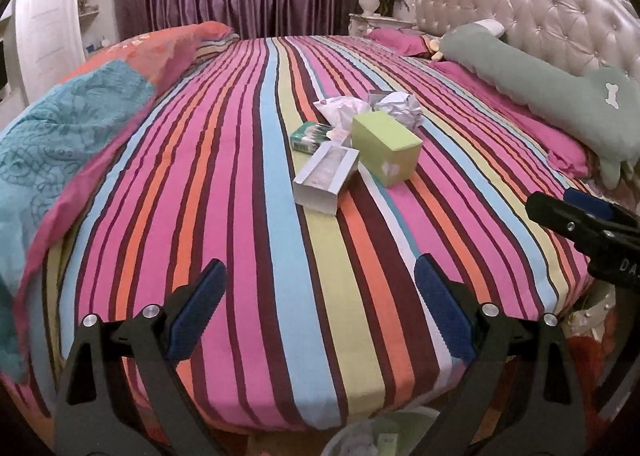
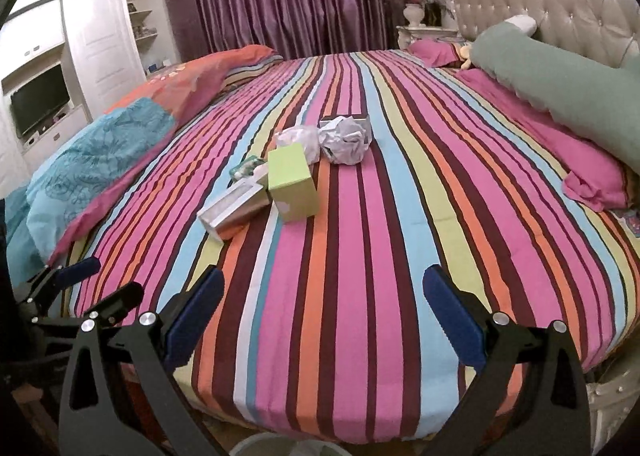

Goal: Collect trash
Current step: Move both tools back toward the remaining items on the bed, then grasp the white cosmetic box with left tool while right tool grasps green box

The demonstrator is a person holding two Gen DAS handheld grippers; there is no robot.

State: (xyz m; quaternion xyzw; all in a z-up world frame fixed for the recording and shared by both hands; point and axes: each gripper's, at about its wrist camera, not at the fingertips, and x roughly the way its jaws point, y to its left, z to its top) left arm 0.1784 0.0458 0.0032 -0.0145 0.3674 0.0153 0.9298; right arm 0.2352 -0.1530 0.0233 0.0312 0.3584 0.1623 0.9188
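Item: trash heap, lying mid-bed on the striped sheet — green box, grey box, small teal pack, crumpled paper. Left gripper and right gripper: both spread wide, nothing held, kept at the near edge, well apart from the heap. Bin partly seen below. Step judged: approach; a forward reach to the grey box is called for next

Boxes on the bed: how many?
3, maybe 4. Green box nearest the pillows; grey box lying at its near left; small green-and-white box behind that. A possible fourth sits mostly hidden behind the crumpled paper.
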